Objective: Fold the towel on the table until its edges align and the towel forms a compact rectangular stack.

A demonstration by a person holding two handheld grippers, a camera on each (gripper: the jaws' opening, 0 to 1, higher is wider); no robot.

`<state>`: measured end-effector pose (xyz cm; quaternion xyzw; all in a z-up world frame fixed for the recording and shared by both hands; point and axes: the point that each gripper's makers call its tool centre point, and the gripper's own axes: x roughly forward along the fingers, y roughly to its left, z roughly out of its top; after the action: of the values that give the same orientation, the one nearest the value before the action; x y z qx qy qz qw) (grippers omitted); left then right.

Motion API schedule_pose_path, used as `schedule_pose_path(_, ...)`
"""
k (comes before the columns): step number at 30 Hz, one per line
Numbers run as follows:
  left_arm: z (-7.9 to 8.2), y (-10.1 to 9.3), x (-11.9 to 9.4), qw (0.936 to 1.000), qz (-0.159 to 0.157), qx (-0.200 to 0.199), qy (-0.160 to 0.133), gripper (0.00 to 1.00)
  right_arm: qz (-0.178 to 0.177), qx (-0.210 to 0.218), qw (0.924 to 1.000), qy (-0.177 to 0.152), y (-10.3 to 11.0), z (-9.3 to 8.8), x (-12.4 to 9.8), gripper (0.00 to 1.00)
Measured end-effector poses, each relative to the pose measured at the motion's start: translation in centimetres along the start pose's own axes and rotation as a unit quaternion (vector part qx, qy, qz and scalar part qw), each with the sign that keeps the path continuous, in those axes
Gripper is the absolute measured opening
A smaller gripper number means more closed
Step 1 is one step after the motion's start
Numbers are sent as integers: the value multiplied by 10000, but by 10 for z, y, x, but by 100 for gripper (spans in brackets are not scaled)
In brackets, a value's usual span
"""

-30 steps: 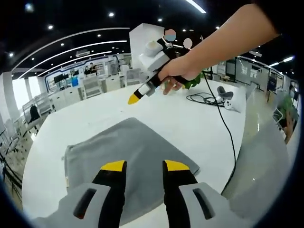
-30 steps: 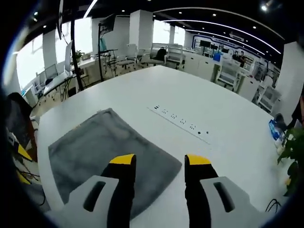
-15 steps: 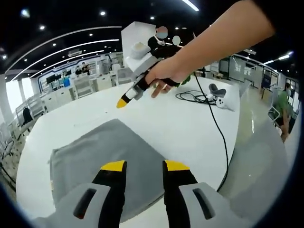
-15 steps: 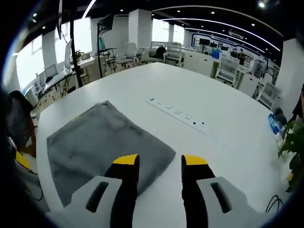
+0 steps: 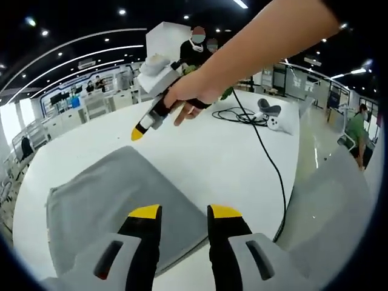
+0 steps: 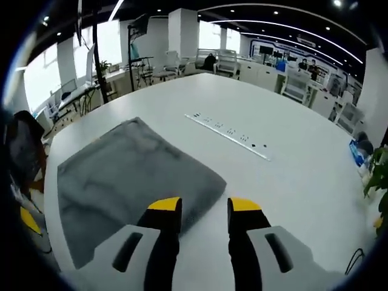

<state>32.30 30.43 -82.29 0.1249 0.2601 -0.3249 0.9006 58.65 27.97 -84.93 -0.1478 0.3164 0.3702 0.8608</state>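
Note:
A grey towel (image 5: 103, 206) lies flat on the round white table (image 5: 224, 163). In the left gripper view its right corner passes under my left gripper (image 5: 185, 213), which is open above it with nothing between the jaws. A hand holds my right gripper (image 5: 137, 133) in the air beyond the towel's far edge, yellow tip pointing down and left. In the right gripper view the towel (image 6: 127, 176) spreads to the left. There my right gripper (image 6: 204, 206) hovers open over the towel's near right corner, with bare table in the gap.
A black cable (image 5: 267, 151) runs across the table to a white device (image 5: 273, 118) at the far side. A strip of sockets (image 6: 227, 134) is set into the tabletop beyond the towel. A green plant (image 6: 381, 176) stands at the right edge. Office desks and chairs surround the table.
My right gripper's jaws have narrowed somewhat. In the left gripper view the hand with the right gripper has shifted left and nearer. The towel lies as before.

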Motion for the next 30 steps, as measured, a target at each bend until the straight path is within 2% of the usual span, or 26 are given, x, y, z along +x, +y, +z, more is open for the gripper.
schedule_pose_path(4,-3,-8,8,9999,-100,4,20,30,35,13,10000,15,-1,-4,5,30)
schedule_pose_path(9,-15,-16,19,9996,-195,-5,182,30,103,140,9998,-14,-3,-6,16,30)
schedule_pose_path(14,-19,-16,27,9994,-211,10,256,29,208,85,9997,25,-2,-6,26,30)
schedule_pose_path(17,-21,-16,31,9993,-231,1,308,29,230,124,9996,46,-2,-12,31,30)
schedule_pose_path(22,-25,-18,37,9989,-291,-22,365,29,296,110,9995,82,-3,-16,50,30)
schedule_pose_path(27,-34,-21,42,9983,-357,-56,450,29,275,173,9994,70,-3,-14,46,30)
schedule_pose_path(30,-39,-23,44,9979,-397,-68,504,29,281,285,9992,86,-9,-18,52,30)
